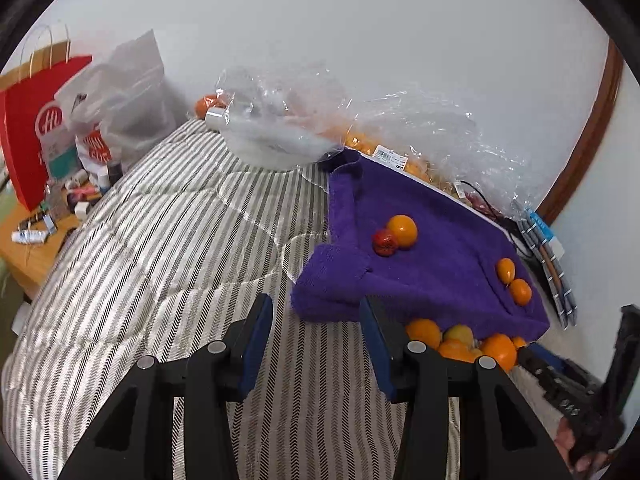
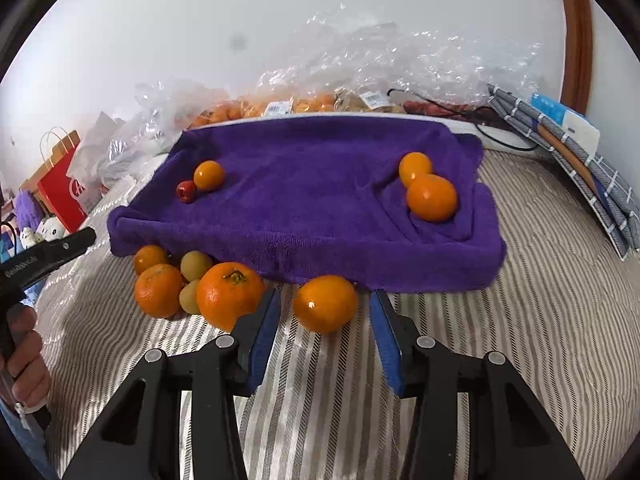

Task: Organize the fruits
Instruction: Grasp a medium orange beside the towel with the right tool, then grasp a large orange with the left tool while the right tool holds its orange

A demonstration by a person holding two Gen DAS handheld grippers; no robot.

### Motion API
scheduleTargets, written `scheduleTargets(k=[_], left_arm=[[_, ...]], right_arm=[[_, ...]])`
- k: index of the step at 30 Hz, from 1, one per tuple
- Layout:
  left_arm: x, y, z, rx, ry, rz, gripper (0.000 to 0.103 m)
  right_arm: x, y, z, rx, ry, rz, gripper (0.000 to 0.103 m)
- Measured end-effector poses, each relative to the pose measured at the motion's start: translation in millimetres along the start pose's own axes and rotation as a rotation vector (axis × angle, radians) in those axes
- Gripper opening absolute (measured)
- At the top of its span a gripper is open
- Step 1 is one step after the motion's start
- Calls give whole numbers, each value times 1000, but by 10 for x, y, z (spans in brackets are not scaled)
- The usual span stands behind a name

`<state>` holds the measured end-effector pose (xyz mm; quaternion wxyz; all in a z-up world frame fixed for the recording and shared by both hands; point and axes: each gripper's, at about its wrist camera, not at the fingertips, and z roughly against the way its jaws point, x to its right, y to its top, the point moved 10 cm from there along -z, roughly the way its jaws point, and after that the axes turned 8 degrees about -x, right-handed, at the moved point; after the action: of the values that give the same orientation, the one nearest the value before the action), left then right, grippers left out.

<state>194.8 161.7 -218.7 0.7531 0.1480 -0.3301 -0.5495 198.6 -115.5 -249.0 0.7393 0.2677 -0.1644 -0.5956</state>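
Right wrist view, left to right: a cluster of oranges (image 2: 228, 294) and pale fruits lies on the striped bedcover (image 2: 520, 340) against the purple towel's (image 2: 320, 184) near edge, then one loose orange (image 2: 325, 303) just ahead of my right gripper (image 2: 324, 326), jaws parted and empty. My left gripper (image 1: 316, 320) is also open, holding nothing. If I close off-centre, that round orange could roll away across the soft cover.

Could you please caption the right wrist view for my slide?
Open right gripper nears an orange lying before the purple towel.
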Motion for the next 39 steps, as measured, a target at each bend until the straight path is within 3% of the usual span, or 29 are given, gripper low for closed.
scheduleTargets(k=[6, 10, 16, 21, 26, 30, 34, 37, 39], left_arm=[[78, -26, -25, -2, 17, -48, 43], [162, -71, -68, -24, -3, -81, 43], [341, -162, -94, -63, -84, -127, 43], [513, -248, -138, -94, -97, -189, 43], [715, -287, -53, -164, -210, -116, 42], [738, -176, -99, -152, -158, -88, 42], [729, -177, -278, -203, -148, -28, 42], [782, -205, -344, -195, -157, -45, 42], [770, -223, -421, -204, -110, -51, 42]], right_arm=[[21, 4, -211, -69, -29, 2, 40], [3, 10, -233, -69, -32, 16, 37], [67, -9, 8, 21, -33, 2, 37], [270, -182, 246, 54, -102, 21, 37], [485, -307, 415, 71, -128, 24, 37], [586, -315, 428, 73, -64, -34, 37], [633, -317, 417, 71, -13, -72, 37], [663, -320, 385, 59, 12, -95, 38], [671, -324, 386, 59, 15, -103, 38]])
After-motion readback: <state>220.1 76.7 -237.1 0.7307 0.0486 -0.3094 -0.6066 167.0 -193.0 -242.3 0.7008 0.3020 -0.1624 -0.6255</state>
